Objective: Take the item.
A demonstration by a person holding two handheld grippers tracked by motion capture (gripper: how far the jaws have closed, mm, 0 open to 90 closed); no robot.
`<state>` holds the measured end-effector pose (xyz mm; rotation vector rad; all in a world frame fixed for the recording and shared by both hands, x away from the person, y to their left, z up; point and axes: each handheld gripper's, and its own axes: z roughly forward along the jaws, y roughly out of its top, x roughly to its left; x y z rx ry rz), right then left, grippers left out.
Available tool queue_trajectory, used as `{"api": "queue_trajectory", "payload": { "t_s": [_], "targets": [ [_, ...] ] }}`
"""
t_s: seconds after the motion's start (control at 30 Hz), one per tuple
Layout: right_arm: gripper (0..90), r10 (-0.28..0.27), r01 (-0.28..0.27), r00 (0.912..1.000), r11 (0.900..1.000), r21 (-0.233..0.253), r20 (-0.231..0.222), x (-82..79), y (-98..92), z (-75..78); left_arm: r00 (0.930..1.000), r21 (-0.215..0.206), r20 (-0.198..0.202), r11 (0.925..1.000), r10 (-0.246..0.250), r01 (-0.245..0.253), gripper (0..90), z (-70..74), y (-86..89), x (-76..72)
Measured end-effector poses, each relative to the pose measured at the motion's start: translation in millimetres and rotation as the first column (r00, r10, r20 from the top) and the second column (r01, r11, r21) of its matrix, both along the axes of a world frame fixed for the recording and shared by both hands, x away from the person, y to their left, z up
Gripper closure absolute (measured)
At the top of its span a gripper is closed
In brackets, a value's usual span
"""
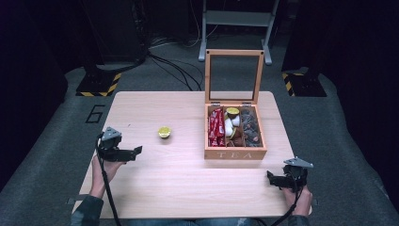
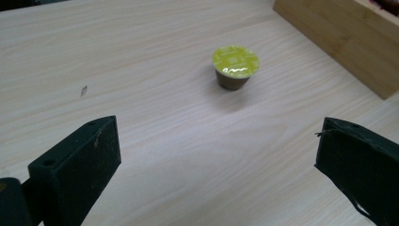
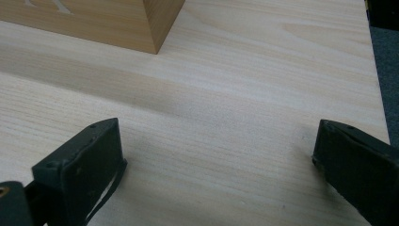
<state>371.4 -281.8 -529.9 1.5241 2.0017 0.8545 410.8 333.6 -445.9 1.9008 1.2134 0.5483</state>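
Desk (image 1: 155, 188): light wood, rectangular, on a grey floor.
Capsule (image 1: 164, 132): small pod with a yellow-green foil top and brown body; stands upright and alone on the desk, left of the box and well apart from it. In the left gripper view (image 2: 235, 66) it sits ahead of the jaws, between their lines but not within reach of them, untouched.
Left hand-held gripper (image 1: 136, 151): held low over the left part of the desk, pointing right, near the capsule but short of it. Jaws stand wide apart with bare desk between them; nothing gripped.
Right hand-held gripper (image 1: 269, 176): held over the front right part of the desk, just in front of the box's right corner, pointing left. Jaws stand wide apart over bare wood; nothing gripped.
Left hand (image 1: 101, 169): grips the left tool from below; dark sleeve at the desk's front edge.
Right hand (image 1: 299, 197): grips the right tool at the front right corner of the desk.
Box (image 1: 235, 153): wooden, marked TEA on its front, on the right half of the desk. Lid (image 1: 234, 76) stands upright, open, with a clear pane.
Box contents: red packets (image 1: 216, 126) in the left compartment; capsules of mixed colours in the middle one; dark wrapped items in the right one, too small to identify.
Cable (image 1: 109, 188): trails from the left tool toward the front edge.
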Motion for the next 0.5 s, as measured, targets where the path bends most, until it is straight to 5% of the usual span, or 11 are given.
{"api": "queue_trajectory", "payload": {
  "t_s": [0.5],
  "targets": [
    [1.4, 0.000, 0.000, 1.0000, 1.000, 0.000, 0.000, 0.0, 0.0, 0.0, 0.9942, 0.059, -0.075, 0.9957, 0.077, -0.072, 0.1, -43.4, 37.3, -37.1]
  ]
}}
